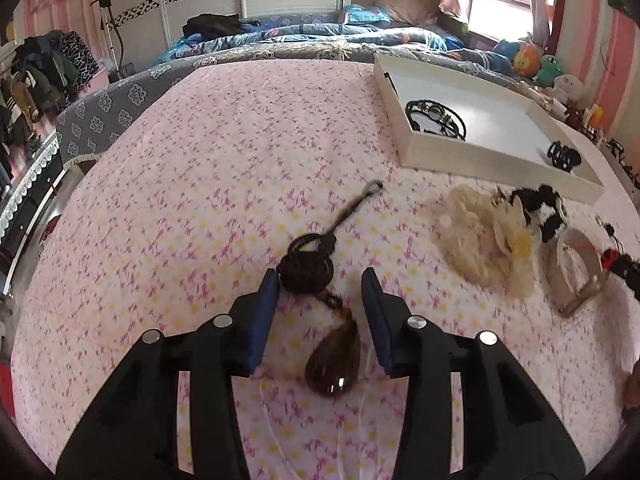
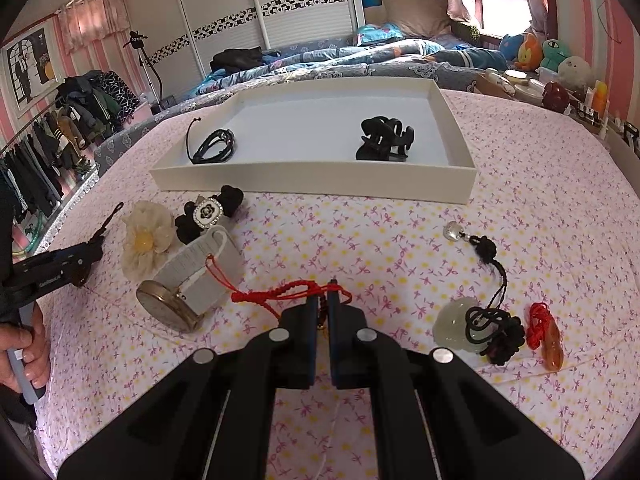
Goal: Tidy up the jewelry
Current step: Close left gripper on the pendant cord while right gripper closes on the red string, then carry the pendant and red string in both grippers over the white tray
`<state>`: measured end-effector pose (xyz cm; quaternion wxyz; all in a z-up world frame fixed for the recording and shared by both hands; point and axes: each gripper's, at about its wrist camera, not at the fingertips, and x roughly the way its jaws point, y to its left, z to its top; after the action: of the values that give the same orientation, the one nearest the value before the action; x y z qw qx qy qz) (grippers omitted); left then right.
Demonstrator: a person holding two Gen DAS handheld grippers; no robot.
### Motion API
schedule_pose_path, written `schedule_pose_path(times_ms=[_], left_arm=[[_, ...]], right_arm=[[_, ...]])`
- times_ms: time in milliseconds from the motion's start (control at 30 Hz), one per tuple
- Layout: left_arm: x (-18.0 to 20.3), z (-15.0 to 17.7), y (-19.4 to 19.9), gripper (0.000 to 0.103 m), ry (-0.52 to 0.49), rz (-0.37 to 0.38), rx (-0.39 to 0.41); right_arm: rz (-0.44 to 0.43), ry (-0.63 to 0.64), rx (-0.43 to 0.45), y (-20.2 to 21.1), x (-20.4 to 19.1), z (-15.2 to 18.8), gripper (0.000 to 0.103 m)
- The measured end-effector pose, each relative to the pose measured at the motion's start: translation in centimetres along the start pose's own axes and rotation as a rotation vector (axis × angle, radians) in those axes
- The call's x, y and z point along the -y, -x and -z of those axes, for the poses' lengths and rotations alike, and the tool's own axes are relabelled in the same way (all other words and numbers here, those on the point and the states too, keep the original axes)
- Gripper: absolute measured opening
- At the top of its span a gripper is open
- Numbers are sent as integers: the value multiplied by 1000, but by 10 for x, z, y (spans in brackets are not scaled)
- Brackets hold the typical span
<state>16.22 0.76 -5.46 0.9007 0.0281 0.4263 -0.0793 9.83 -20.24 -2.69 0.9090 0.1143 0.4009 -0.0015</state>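
Observation:
My left gripper (image 1: 320,280) is open, its jaws on either side of a brown teardrop pendant (image 1: 332,364) on a dark coiled cord (image 1: 306,270) that lies on the pink flowered cloth. My right gripper (image 2: 325,300) is shut on a red cord necklace (image 2: 280,292); what hangs from it is mostly hidden between the jaws. The white tray (image 2: 320,180) holds a black cord bracelet (image 2: 214,146) and a black hair claw (image 2: 384,138). In the left wrist view the tray (image 1: 394,120) stands at the far right.
On the cloth lie a cream fabric flower (image 2: 146,238), a black scrunchie with a rhinestone charm (image 2: 208,212), a white-strap watch (image 2: 180,300), a pale jade pendant on black cord (image 2: 460,320), an amber pendant on red cord (image 2: 550,340). A bed is behind.

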Motion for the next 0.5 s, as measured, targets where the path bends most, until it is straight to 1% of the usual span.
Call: schedule_pose_path(times_ms=[33,67,100,267,400,500], left_arm=[[0,-2,-2,37,2,-1,1],[0,-5,-3,24,2,-3,3],[1,-6,-4,19,1,2,5],[0,-6,0,17,26,32,25],[4,-6,13,17,13,41,47],[9,-12,29,17,6,54,85]], right_arm=[[0,0,0,0,0,0,4],[0,0,0,0,0,0,4],[0,0,0,0,0,0,4],[1,-2,8,1,0,1,4],[-4,10,30,8,-2,0,4],[-15,20,60,19,-4,-6,4]])
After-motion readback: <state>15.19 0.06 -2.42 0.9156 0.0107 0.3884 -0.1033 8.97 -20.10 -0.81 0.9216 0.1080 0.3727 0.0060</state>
